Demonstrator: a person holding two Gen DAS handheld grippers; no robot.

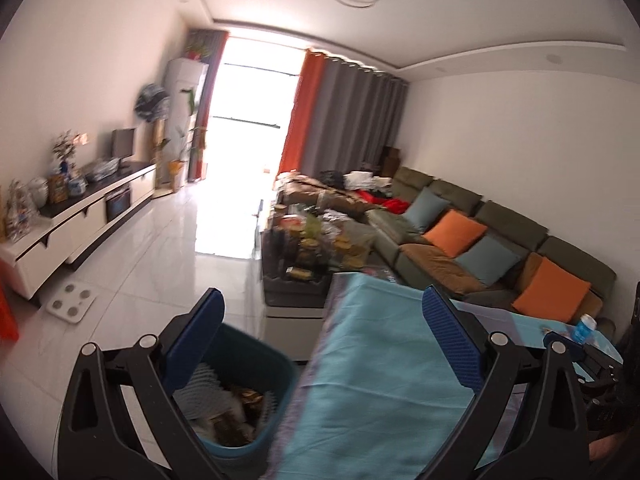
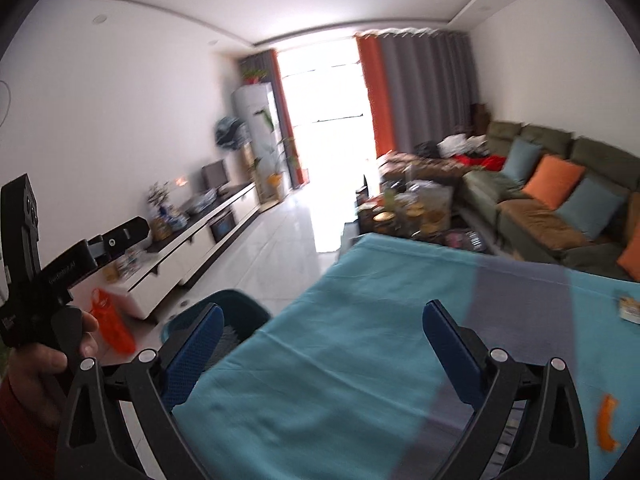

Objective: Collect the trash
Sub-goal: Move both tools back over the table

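My left gripper (image 1: 324, 336) is open and empty, held above the left edge of a table with a teal cloth (image 1: 380, 380). A dark teal trash bin (image 1: 244, 396) stands on the floor beside the table, below my left finger; it holds crumpled paper and wrappers. My right gripper (image 2: 322, 342) is open and empty over the teal cloth (image 2: 340, 320). An orange peel piece (image 2: 607, 424) and a small wrapper (image 2: 630, 308) lie on the cloth at the right. The bin (image 2: 224, 304) shows at the table's left. A blue-capped bottle (image 1: 584, 326) stands at the table's far right.
A green sofa (image 1: 500, 232) with orange and blue cushions runs along the right wall. A cluttered coffee table (image 1: 312, 248) stands beyond the table. A white TV cabinet (image 1: 80, 220) lines the left wall. A scale (image 1: 70, 302) lies on the tiled floor. An orange bag (image 2: 112, 324) sits by the cabinet.
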